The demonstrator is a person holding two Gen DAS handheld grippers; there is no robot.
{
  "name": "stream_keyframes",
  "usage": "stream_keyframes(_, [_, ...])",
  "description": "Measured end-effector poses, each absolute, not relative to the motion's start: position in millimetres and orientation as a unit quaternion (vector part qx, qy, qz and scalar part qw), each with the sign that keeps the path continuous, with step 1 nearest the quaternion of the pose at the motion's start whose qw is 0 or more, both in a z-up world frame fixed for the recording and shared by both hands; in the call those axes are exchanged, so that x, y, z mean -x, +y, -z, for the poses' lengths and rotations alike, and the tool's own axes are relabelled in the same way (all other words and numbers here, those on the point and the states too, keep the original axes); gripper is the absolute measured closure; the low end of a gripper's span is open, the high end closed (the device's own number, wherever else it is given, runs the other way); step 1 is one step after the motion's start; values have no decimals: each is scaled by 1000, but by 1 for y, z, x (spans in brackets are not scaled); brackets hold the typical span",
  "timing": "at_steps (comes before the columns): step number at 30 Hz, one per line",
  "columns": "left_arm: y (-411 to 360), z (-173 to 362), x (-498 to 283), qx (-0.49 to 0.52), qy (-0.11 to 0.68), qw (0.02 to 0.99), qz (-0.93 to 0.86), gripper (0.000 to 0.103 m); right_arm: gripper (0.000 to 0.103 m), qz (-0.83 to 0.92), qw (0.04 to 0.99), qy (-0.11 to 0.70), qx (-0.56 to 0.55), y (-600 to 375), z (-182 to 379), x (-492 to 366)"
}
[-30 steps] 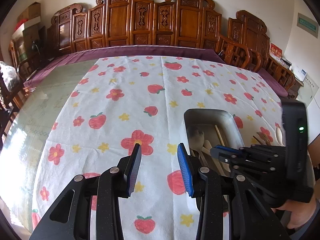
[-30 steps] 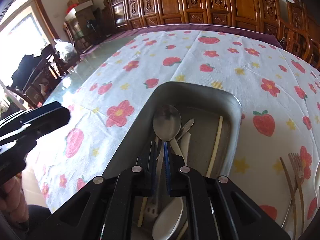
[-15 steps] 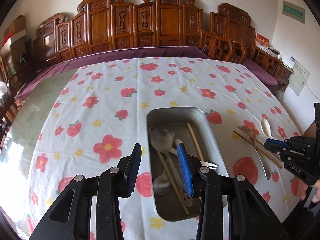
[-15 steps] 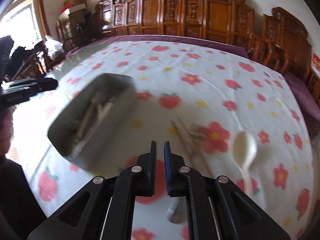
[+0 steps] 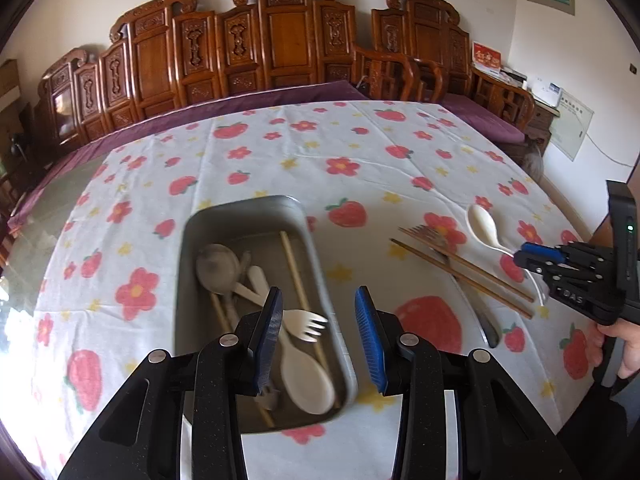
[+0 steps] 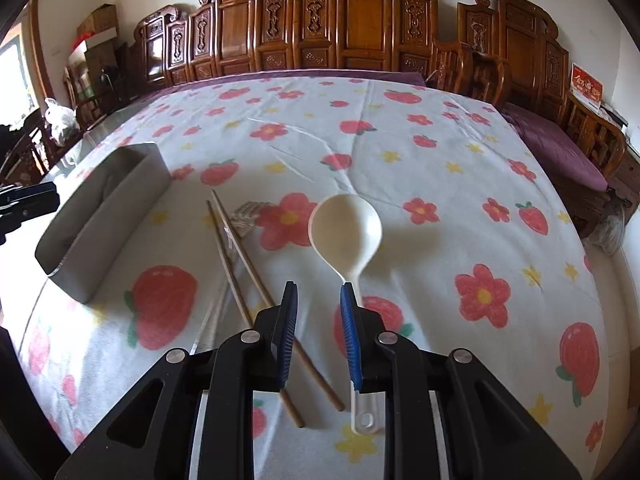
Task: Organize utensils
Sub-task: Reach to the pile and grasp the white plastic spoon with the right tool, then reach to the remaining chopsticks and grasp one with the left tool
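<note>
A grey metal tray (image 5: 188,248) on the flowered cloth holds a metal spoon (image 5: 218,268), white spoons, a white fork (image 5: 308,324) and chopsticks. It also shows in the right wrist view (image 6: 120,208). My left gripper (image 5: 318,332) is open and empty above the tray's near right rim. My right gripper (image 6: 318,332) is open, low over the cloth, its right finger beside the handle of a white spoon (image 6: 346,228). Two wooden chopsticks (image 6: 240,276) and a metal fork (image 6: 244,216) lie just left of it. My right gripper also shows in the left wrist view (image 5: 538,256).
Carved wooden chairs (image 6: 360,20) line the far side of the table. A purple cushion (image 6: 560,148) lies at the right. The table's near edge is close below both grippers.
My right gripper left the tray, swung right to the loose utensils and opened over the white spoon's handle. My left gripper shifted right over the tray's rim and stayed open.
</note>
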State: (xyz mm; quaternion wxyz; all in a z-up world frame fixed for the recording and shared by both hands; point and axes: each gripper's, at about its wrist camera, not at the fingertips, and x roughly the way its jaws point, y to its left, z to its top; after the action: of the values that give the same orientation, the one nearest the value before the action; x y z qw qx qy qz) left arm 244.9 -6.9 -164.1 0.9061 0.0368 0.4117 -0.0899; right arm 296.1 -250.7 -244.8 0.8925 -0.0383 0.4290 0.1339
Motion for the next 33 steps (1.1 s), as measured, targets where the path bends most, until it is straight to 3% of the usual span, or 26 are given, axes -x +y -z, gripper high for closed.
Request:
stream_keyframes(19, [-72, 189, -229, -46, 421, 899, 108, 68, 79, -123, 872, 475, 8, -268, 266, -317])
stream_keyframes(20, [-75, 189, -228, -48, 422, 899, 108, 68, 80, -122, 870, 478, 6, -269, 267, -317])
stream_keyframes(21, [-80, 190, -228, -50, 423, 898, 108, 68, 89, -123, 869, 480, 0, -271, 268, -318])
stream_keyframes(22, [-83, 191, -227, -52, 424, 898, 109, 68, 91, -121, 867, 482, -15, -275, 269, -319])
stream_keyframes(33, [-134, 204, -234, -64, 446, 885, 113, 68, 91, -102, 884, 452, -59, -308, 253, -319])
